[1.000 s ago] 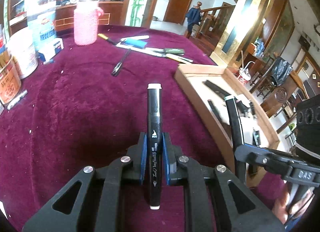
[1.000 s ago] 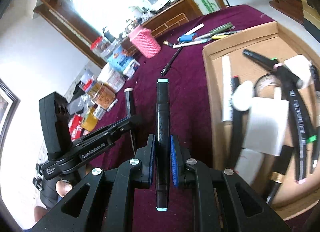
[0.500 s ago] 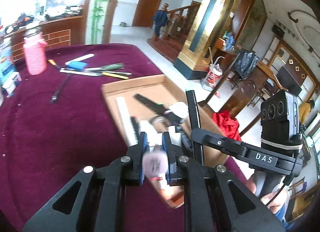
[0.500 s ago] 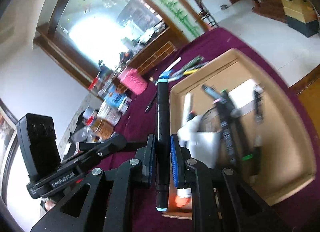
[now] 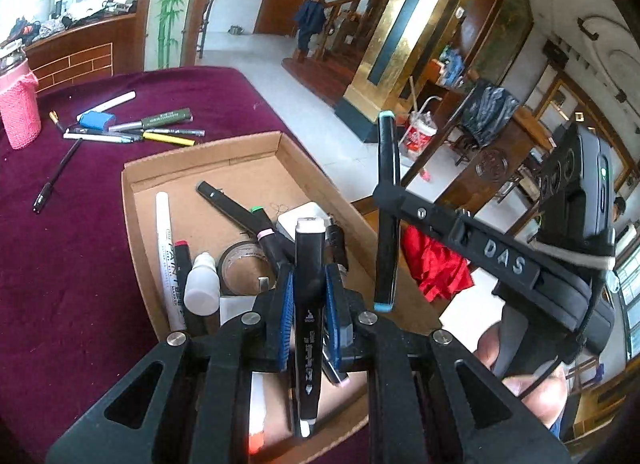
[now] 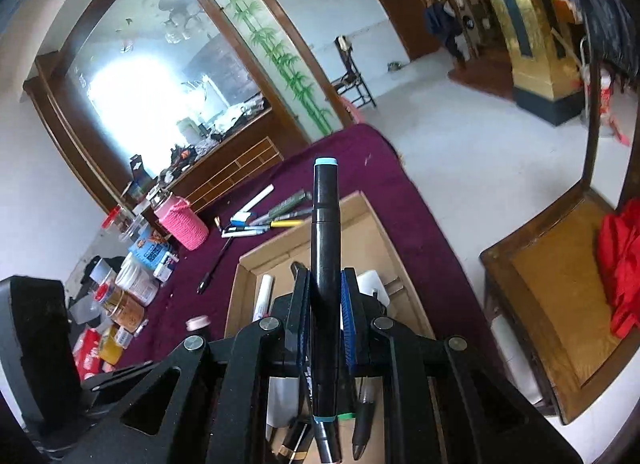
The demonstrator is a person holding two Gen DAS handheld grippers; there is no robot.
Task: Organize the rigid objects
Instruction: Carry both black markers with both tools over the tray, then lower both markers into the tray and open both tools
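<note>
Two grippers, one marker each. The left gripper (image 5: 308,304) had its jaws clamped tight on a black marker with white caps (image 5: 309,296), and the right gripper (image 6: 325,304) was squeezed just as tight on a black marker with light-blue caps (image 6: 325,248). Both hung over the one cardboard box (image 5: 132,199). Inside it were a white paint marker (image 5: 165,232), a small white dropper bottle (image 5: 202,288), a tape roll (image 5: 240,264), a white block (image 5: 302,215) and a few more dark markers. Further out on the purple tablecloth (image 5: 72,264) sat a loose bunch of pens (image 5: 132,129) and one pink knitted jar (image 5: 18,107). A second earlier both grippers were over bare cloth beside the box; they'd since swung across above it.
</note>
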